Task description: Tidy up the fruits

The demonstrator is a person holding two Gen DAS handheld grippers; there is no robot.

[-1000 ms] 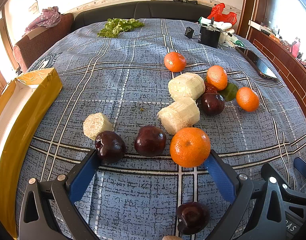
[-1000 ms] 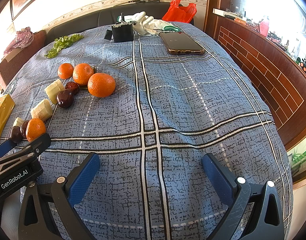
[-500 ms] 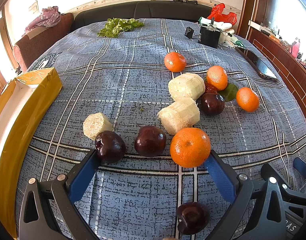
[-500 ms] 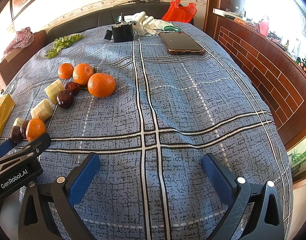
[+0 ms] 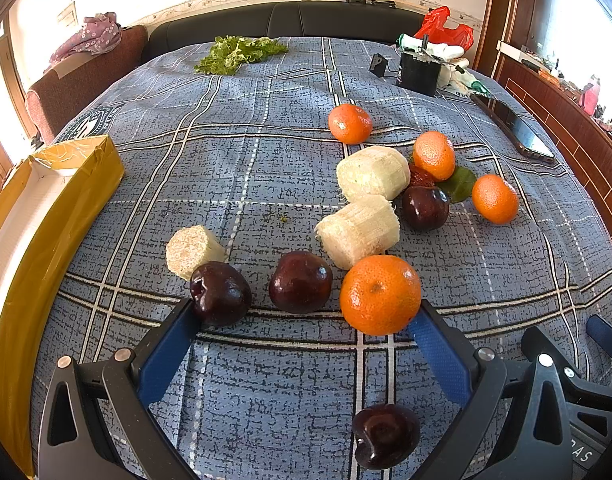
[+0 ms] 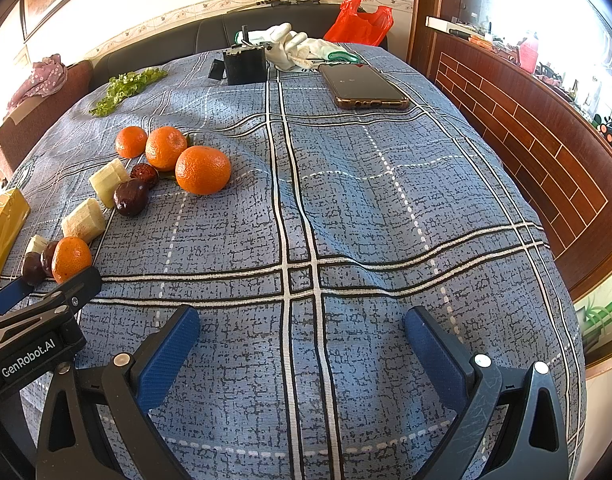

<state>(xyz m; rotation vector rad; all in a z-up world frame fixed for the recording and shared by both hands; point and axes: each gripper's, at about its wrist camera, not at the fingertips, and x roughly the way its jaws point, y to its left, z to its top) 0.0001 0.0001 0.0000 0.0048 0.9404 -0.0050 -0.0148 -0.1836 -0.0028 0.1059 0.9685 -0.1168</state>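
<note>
Round glossy orange mandarin [image 5: 380,294], dimpled skin, beside wide-spread left gripper [image 5: 302,316]; right gripper [image 6: 302,326] likewise spread, empty.

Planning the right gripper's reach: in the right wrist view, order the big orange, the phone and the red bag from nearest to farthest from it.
1. Big orange, left of centre, nearest the right gripper.
2. Phone, far right.
3. Red bag, beyond the table's far edge.

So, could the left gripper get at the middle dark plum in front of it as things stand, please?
Probably yes: the left gripper is open, and the middle plum sits just ahead of its gap. Another plum and an orange crowd the fingers.
</note>
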